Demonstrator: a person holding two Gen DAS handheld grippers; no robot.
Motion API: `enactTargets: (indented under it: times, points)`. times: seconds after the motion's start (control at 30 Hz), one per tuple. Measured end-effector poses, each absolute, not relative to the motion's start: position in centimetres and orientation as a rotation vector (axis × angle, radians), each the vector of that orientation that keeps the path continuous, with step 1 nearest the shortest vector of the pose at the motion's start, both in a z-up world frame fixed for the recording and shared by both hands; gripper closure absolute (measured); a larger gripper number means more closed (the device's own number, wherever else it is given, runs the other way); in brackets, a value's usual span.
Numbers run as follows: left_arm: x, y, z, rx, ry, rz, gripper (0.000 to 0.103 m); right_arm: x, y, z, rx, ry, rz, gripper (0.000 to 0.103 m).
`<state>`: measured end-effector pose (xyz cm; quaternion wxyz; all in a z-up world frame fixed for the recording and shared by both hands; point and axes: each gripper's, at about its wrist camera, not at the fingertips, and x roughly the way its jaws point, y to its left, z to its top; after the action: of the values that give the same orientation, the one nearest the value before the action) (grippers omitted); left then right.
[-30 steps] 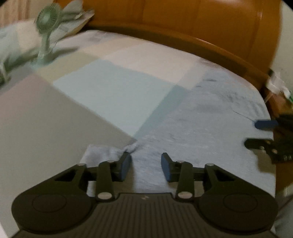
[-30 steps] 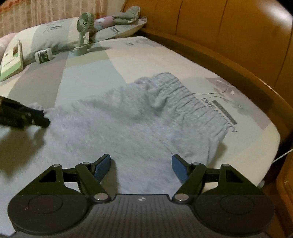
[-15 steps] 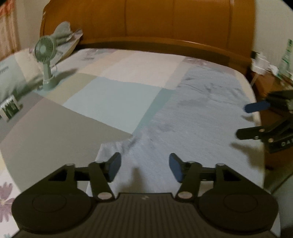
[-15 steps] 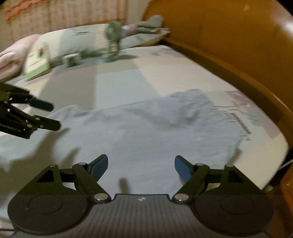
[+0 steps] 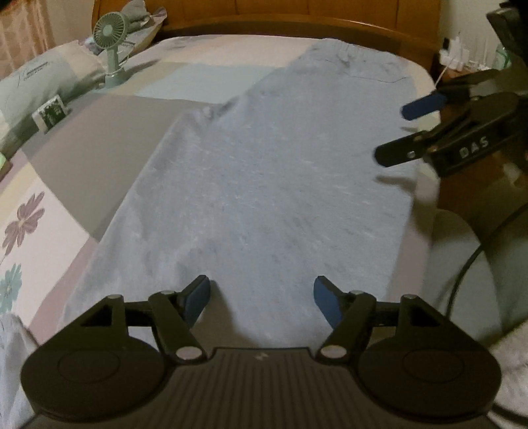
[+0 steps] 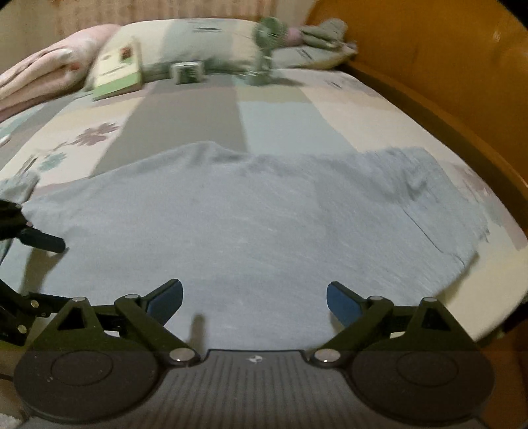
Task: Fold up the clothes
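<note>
Two claws are mine, and both hang above the bed with nothing between their pads. At the bottom of the left wrist view my left gripper (image 5: 262,302) has its jaws spreading, blue pads apart over the near end of the grey garment (image 5: 264,184). At the bottom of the right wrist view my right gripper (image 6: 254,302) is also opening, wider still, with only flat cloth beneath the gap.

Just past the pads, the garment (image 6: 250,224) lies spread flat on the patchwork bedspread (image 5: 109,138). In the left view it runs up the middle of the frame to a gathered end near the wooden headboard (image 5: 297,10) at the top. In the right view it fills the centre band from left to right, with its gathered end at the right, near the edge of the mattress.

At the right of the left view my right claw shows side-on, over the garment's right edge. At the left edge of the right view one dark finger of my left claw reaches in.

Farther off, in the upper left of the left view, stand a small green fan (image 5: 112,49), a little box (image 5: 51,112) and a pillow (image 5: 43,76). A green book (image 6: 118,71) leans by the pillows at the upper left of the right view.
</note>
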<state>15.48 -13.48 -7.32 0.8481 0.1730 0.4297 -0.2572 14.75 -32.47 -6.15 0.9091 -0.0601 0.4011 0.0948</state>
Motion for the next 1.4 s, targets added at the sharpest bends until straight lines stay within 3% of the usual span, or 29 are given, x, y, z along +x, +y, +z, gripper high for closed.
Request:
enactTargets:
  times: [0.4,0.73,0.93,1.4]
  points:
    - [12.8,-11.1,-8.0,0.245,0.965,-0.449,0.029,11.3,-29.5,-7.6,-0.153,0.893,0.215,0.006]
    - [13.4,-6.9,-3.1,0.290,0.870,-0.356,0.026,9.2,-29.1,-5.3,-0.147,0.807,0.204,0.002]
    - [16.6,-2.0,-1.2,0.307,0.901,-0.108,0.022,9.0,-29.6,-5.1,-0.113,0.787,0.208,0.000]
    - [21.4,-0.3,-6.3,0.522,1.088,0.114,0.022,9.1,-30.7,-5.9,-0.071,0.824,0.176,0.000]
